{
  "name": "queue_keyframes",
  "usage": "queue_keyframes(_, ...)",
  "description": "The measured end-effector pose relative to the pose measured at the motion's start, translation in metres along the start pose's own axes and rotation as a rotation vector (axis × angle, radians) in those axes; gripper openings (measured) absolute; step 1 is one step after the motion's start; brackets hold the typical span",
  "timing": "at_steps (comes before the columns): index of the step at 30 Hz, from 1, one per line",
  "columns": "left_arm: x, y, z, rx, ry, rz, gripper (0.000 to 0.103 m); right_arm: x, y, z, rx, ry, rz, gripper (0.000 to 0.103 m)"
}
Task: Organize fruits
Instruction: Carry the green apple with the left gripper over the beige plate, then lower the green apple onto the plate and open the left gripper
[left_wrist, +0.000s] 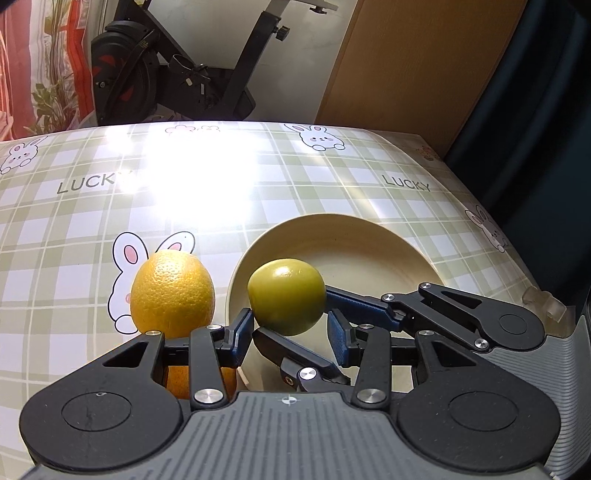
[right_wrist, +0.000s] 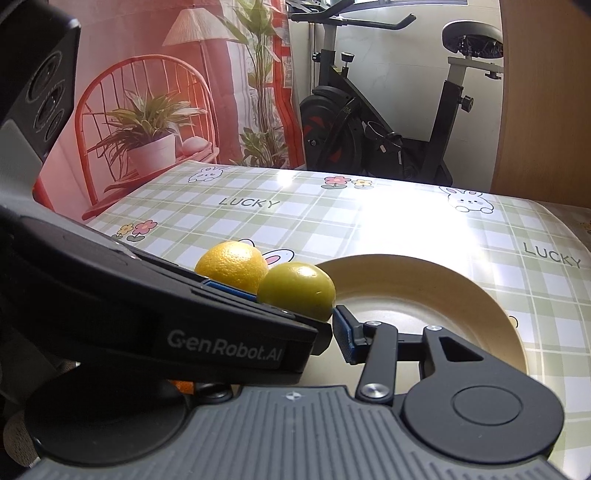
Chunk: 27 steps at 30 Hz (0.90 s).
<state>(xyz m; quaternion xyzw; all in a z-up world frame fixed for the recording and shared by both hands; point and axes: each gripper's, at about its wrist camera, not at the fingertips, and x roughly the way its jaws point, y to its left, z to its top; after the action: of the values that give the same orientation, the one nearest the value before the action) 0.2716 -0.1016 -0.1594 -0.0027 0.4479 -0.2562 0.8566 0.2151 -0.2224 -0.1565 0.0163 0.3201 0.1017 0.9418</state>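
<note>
A green citrus fruit (left_wrist: 286, 295) hangs over the left rim of a cream plate (left_wrist: 332, 225). My right gripper (left_wrist: 293, 314) reaches in from the right and is shut on it, one blue pad on its right side and one finger under its lower left. My left gripper (left_wrist: 289, 336) stands open just below the fruit. A yellow-orange citrus (left_wrist: 173, 295) sits on the table left of the plate. In the right wrist view the green fruit (right_wrist: 295, 290) touches the right finger's pad (right_wrist: 341, 332); the left gripper's housing (right_wrist: 221, 347) hides the other finger. The yellow citrus (right_wrist: 232, 267) and the plate (right_wrist: 406, 260) lie behind.
A green checked tablecloth (left_wrist: 332, 177) with rabbit prints covers the table; strong glare lies at its middle. The table's right edge (left_wrist: 517, 266) is close to the plate. An exercise bike (right_wrist: 388, 122), a wooden panel (left_wrist: 413, 62) and a printed backdrop (right_wrist: 166, 92) stand beyond the far edge.
</note>
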Motion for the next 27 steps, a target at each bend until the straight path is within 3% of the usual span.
queue_keyframes(13,0.007,0.002,0.005,-0.005,-0.04,-0.001,0.045,0.001,-0.002,0.003,0.054,-0.014,-0.046,0.046)
queue_keyframes(27,-0.071,-0.013,-0.018,0.062,-0.224,-0.021,0.046,-0.068,0.01,-0.024,0.141,-0.156,-0.042,0.047)
